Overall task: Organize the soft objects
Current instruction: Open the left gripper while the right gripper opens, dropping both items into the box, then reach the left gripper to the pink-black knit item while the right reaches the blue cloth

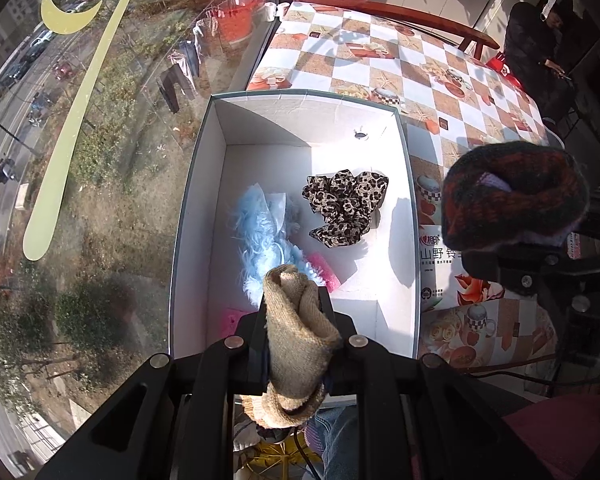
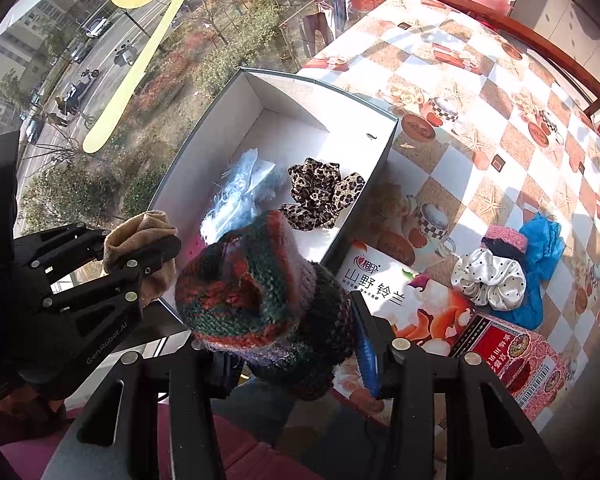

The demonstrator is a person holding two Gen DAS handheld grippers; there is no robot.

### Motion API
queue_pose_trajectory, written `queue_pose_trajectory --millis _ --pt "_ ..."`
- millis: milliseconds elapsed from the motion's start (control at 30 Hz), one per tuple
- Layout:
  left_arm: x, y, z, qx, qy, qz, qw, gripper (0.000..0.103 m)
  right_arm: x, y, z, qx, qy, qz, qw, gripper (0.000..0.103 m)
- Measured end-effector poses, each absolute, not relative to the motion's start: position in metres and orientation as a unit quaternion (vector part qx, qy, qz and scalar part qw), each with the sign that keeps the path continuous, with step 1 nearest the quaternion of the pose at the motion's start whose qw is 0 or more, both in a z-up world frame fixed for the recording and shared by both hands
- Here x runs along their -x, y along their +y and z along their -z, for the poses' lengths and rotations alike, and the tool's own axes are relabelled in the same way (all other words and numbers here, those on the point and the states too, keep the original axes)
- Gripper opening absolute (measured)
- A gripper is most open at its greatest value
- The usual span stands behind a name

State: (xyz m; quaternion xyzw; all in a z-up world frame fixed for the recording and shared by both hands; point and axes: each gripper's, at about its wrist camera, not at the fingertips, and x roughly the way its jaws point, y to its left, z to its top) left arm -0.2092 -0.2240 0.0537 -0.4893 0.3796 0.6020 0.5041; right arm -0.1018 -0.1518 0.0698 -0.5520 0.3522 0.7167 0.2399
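Observation:
A white-lined box stands on the checked tablecloth by the window. Inside it lie a light blue fluffy piece, a leopard-print scrunchie and a pink piece. My left gripper hangs over the box's near end, shut on a beige knit sock. My right gripper is shut on a dark red-and-green knit piece, held above the box's near right corner. In the right wrist view the left gripper with the sock sits to the left.
To the right of the box are a flat printed carton and a red patterned carton. Beyond them lie a white dotted scrunchie, a pink-and-black piece and a blue bag. Window glass borders the left. A person sits at the far right.

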Motion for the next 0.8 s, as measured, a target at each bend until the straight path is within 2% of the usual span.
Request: queue_pose_trajectory --millis 33,67,100,200,233,333,433,533,800 --pt "0.211 -0.222 -0.048 0.488 0.375 -0.604 0.506 0.051 0.111 -0.143 -0.070 0.528 0.361 -0.733 0.233 0.051" --pt "0.214 -0.219 -0.038 0.499 0.364 -0.598 0.511 0.069 0.121 -0.135 -0.065 0.517 0.360 -0.742 0.231 0.085" --pt "0.218 -0.215 -0.026 0.519 0.373 -0.584 0.501 0.095 0.131 -0.125 -0.051 0.545 0.346 -0.723 0.246 0.100" --pt "0.218 -0.217 -0.020 0.525 0.392 -0.561 0.506 0.098 0.120 -0.123 -0.038 0.591 0.387 -0.678 0.202 0.103" --pt "0.214 -0.221 -0.025 0.518 0.395 -0.553 0.519 0.103 0.108 -0.133 -0.047 0.598 0.369 -0.685 0.192 0.103" --pt "0.190 -0.224 -0.030 0.502 0.434 -0.513 0.544 0.103 0.065 -0.162 -0.063 0.622 0.304 -0.687 0.221 0.103" --pt "0.156 -0.212 -0.038 0.455 0.461 -0.492 0.582 0.103 0.026 -0.169 -0.056 0.618 0.361 -0.657 0.239 0.103" --pt "0.130 -0.192 -0.045 0.403 0.488 -0.489 0.600 0.103 0.011 -0.153 -0.068 0.584 0.371 -0.666 0.278 0.103" --pt "0.110 -0.166 -0.053 0.388 0.486 -0.477 0.621 0.103 -0.036 -0.135 -0.087 0.514 0.426 -0.661 0.343 0.103"
